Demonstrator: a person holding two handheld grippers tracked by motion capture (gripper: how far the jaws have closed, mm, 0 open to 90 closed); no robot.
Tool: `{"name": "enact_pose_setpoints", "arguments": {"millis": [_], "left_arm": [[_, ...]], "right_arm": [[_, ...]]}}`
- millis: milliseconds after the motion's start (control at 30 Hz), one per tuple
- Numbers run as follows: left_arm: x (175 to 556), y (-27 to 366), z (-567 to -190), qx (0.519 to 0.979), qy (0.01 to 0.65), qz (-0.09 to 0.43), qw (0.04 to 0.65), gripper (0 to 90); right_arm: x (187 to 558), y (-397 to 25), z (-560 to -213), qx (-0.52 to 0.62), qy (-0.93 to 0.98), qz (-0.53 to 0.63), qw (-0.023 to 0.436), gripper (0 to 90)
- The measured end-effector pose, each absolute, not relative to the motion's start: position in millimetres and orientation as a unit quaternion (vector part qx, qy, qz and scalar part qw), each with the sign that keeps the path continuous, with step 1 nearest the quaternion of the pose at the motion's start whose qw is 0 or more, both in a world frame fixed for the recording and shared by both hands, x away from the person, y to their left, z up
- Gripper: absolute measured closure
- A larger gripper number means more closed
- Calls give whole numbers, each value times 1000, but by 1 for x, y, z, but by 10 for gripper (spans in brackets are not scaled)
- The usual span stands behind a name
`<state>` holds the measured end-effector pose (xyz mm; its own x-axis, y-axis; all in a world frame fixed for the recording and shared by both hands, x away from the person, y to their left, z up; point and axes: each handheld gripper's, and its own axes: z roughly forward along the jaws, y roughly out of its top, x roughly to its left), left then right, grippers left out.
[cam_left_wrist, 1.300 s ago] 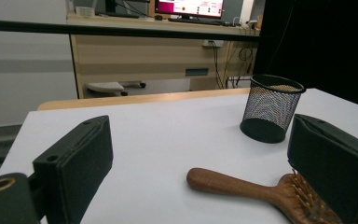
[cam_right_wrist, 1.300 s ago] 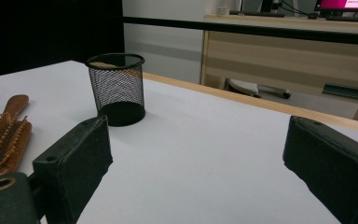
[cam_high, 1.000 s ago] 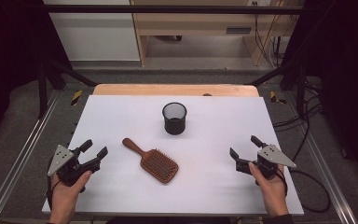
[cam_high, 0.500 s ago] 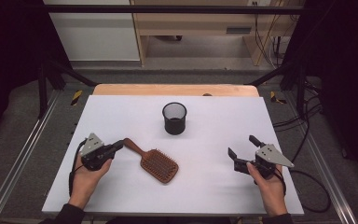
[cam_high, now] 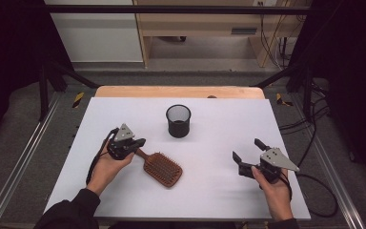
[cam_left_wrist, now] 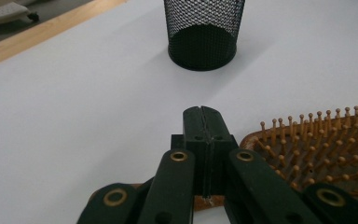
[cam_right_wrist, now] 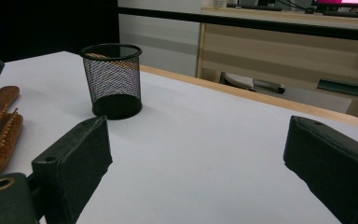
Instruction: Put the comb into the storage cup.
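So the left tool (cam_left_wrist: 204, 140) has its two black jaws pressed flat together, just a thin seam between them, and they sit right over the brown handle of the brush (cam_left_wrist: 317, 149), a bit of which peeks out under the jaw arms at the bottom, though you can't really tell if the handle is actually pinched. The brush head lies just right of the jaws, bristles up with little round tips. Further back on the white tabletop (cam_left_wrist: 74, 116) a black mesh cup (cam_left_wrist: 203, 35) stands upright, well apart from the brush, with a wooden edge strip at the top left.
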<state>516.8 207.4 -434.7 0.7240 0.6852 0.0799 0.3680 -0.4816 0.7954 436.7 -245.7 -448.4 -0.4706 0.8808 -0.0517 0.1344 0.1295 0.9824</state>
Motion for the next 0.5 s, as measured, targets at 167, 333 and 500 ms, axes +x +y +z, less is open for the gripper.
{"name": "enact_pose_setpoints", "arguments": {"millis": [167, 333, 500], "left_arm": [[526, 205, -441, 844, 320, 191, 387, 900], [533, 204, -448, 849, 329, 182, 371, 900], [535, 203, -453, 856, 325, 179, 360, 900]], "right_arm": [[437, -246, -448, 382, 666, 539, 346, 72], [437, -246, -448, 382, 667, 539, 345, 72], [437, -246, -448, 382, 667, 538, 345, 72]]}}
